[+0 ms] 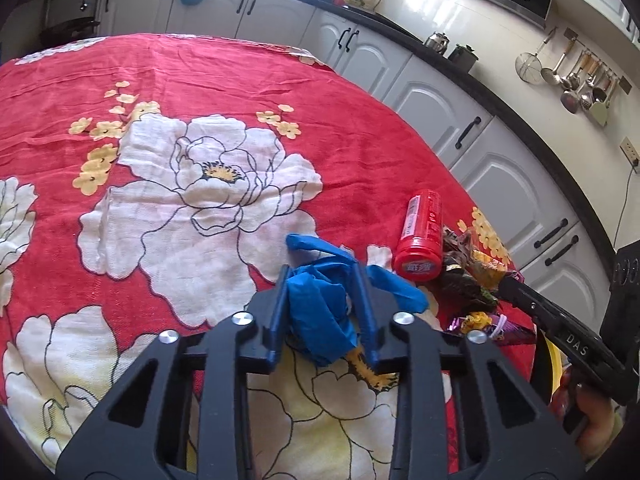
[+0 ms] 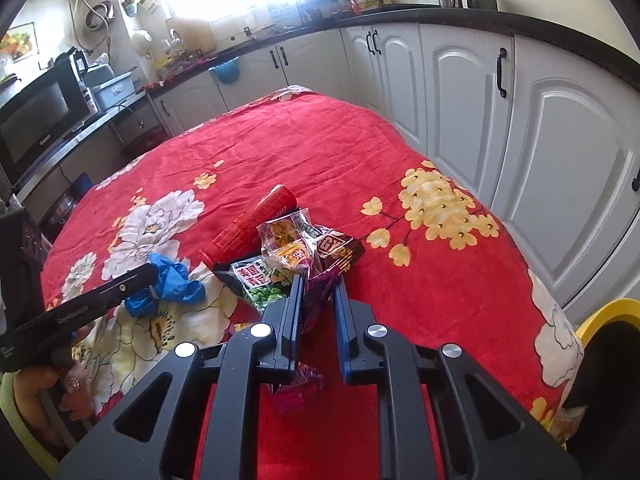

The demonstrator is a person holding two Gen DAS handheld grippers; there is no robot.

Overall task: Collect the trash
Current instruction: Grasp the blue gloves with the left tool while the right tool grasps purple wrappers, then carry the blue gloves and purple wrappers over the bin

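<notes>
Both wrist views look down, sharing the trash pile (image 1: 472,280).

A crumpled blue glove (image 1: 320,312) lies on the cloth. Just beside it a red canister (image 1: 420,236) rests on its side, touching a heap of crinkled snack wrappers (image 2: 296,256)

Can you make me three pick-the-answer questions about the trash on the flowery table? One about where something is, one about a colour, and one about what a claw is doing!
1. Where does the red can lie?
A. beside the snack wrappers
B. on the floor
C. in a cupboard

2. What colour is the crumpled glove?
A. green
B. blue
C. white

3. What is the left claw doing?
A. hanging wide open
B. pinching the glove
C. lifting the can

Answers: 1 A, the can touches the wrapper pile; 2 B, plainly blue; 3 B, the glove bunches between its fingers.
</notes>
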